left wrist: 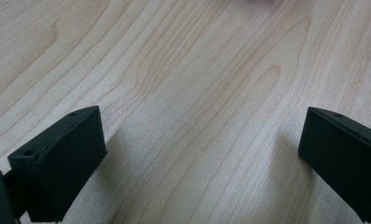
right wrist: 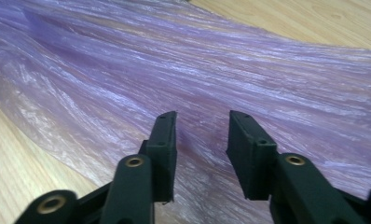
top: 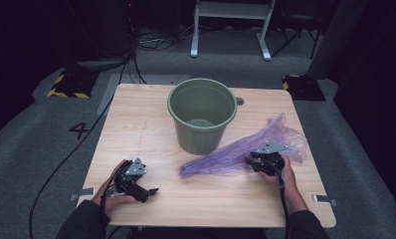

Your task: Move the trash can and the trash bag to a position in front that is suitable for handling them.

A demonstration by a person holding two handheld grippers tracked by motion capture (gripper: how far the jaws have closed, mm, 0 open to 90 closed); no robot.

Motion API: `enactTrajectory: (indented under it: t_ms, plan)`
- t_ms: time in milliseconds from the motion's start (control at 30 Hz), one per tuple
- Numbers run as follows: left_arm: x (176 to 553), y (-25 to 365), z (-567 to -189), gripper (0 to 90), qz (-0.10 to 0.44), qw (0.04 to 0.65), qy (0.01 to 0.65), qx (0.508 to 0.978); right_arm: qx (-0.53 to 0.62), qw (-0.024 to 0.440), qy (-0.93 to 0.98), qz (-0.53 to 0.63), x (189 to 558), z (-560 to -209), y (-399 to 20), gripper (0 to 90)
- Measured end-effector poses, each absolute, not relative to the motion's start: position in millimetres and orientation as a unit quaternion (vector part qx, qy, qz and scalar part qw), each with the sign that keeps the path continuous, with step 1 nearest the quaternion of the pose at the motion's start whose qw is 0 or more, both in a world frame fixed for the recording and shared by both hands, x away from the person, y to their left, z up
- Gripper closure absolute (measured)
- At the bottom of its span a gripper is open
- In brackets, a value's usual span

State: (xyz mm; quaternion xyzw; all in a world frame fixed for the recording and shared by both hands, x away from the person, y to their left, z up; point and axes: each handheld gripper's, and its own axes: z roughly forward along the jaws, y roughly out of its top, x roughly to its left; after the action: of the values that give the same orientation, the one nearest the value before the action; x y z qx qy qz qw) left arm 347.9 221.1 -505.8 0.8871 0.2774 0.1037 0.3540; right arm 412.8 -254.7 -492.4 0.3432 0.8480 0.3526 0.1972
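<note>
**Right gripper over the purple bag**

Here the right gripper hovers over the purple plastic bag, jaws partly apart, gripping nothing. The bag lies right of the green bucket. The left gripper rests wide open and empty on the wooden table.

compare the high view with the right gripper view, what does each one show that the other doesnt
High view alone: the green bucket standing upright at the far middle of the table, the left gripper resting near the table's front left, both of the person's hands and forearms, and the grey floor around.

Right gripper view alone: the fine stretched wrinkles of the purple plastic bag close up, and a gap between the right gripper pads, which hover just over the film without pinching it.

Both: the purple bag lying on the wooden table, with the right gripper at it.
</note>
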Motion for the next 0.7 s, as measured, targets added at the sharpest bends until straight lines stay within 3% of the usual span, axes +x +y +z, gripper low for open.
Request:
enactTrajectory:
  t_ms: [100, 400, 700]
  plan:
    - [347.9, 221.1, -505.8, 0.2, 0.104, 0.354, 0.277, 0.887, 0.346, 0.209, 0.845, 0.349, 412.2, -488.0, -259.4, 56.5]
    - [347.8, 221.0, -505.8, 0.2, 0.104, 0.354, 0.278, 0.887, 0.354, 0.221, 0.816, 0.399, 401.4, -466.3, -250.5, 25.6]
    - [347.7, 221.0, -505.8, 0.2, 0.104, 0.354, 0.278, 0.887, 0.367, 0.208, 0.820, 0.386, 411.9, -484.5, -212.8, 18.5]
